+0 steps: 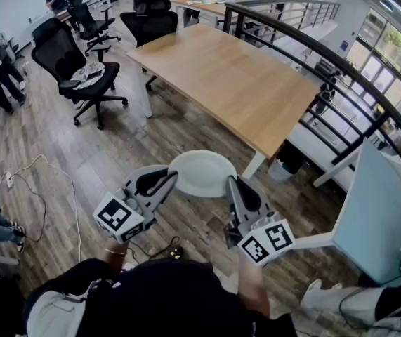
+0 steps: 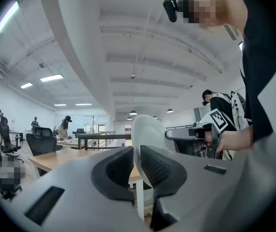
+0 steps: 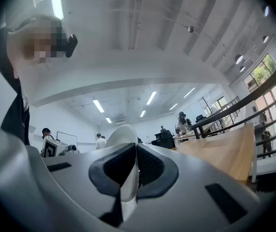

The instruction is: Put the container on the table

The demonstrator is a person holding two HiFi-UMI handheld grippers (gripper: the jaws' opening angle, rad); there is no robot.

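A round white container (image 1: 202, 173), shallow like a plate, hangs in the air just short of the near corner of the wooden table (image 1: 228, 76). My left gripper (image 1: 170, 179) is shut on its left rim and my right gripper (image 1: 232, 183) is shut on its right rim. In the left gripper view the white container (image 2: 150, 139) stands edge-on between the dark pads, with the other gripper (image 2: 196, 135) beyond it. In the right gripper view the container's rim (image 3: 124, 139) is pinched between the pads, and the table (image 3: 220, 151) stretches away on the right.
Black office chairs (image 1: 74, 65) stand left of the table, and a white cable (image 1: 38, 188) trails over the wooden floor. A dark railing (image 1: 326, 62) runs along the table's far side. A pale panel (image 1: 376, 209) stands at the right. People stand at the far left.
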